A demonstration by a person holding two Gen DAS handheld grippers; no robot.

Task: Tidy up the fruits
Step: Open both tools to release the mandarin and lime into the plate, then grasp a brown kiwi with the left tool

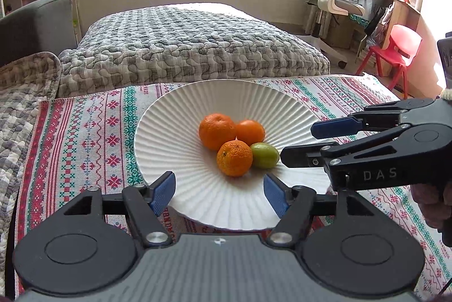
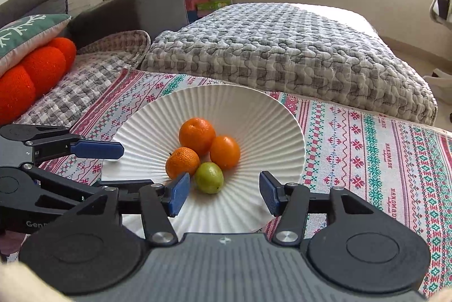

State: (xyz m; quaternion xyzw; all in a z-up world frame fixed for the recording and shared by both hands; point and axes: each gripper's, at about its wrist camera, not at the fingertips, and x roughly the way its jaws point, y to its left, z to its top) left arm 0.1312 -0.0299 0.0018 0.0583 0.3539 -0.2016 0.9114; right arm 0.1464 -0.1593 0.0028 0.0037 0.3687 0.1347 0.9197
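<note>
A white ribbed plate (image 1: 180, 115) (image 2: 254, 115) sits on a patterned cloth. It holds three orange fruits, one of which is the near one (image 1: 234, 157) (image 2: 182, 162), and a small green fruit (image 1: 265, 155) (image 2: 209, 177), all touching in a cluster. My left gripper (image 1: 219, 193) is open and empty over the plate's near edge. My right gripper (image 2: 223, 194) is open and empty just short of the green fruit. In the left wrist view it comes in from the right with its fingers (image 1: 302, 156) close to the green fruit.
The patterned cloth (image 1: 93, 132) (image 2: 367, 149) covers the table. Behind it lies a grey quilted cover (image 1: 192, 47) (image 2: 282, 47). A grey sofa with an orange cushion (image 2: 34, 75) is at the left; a red child's chair (image 1: 395, 50) and an office chair are at the right.
</note>
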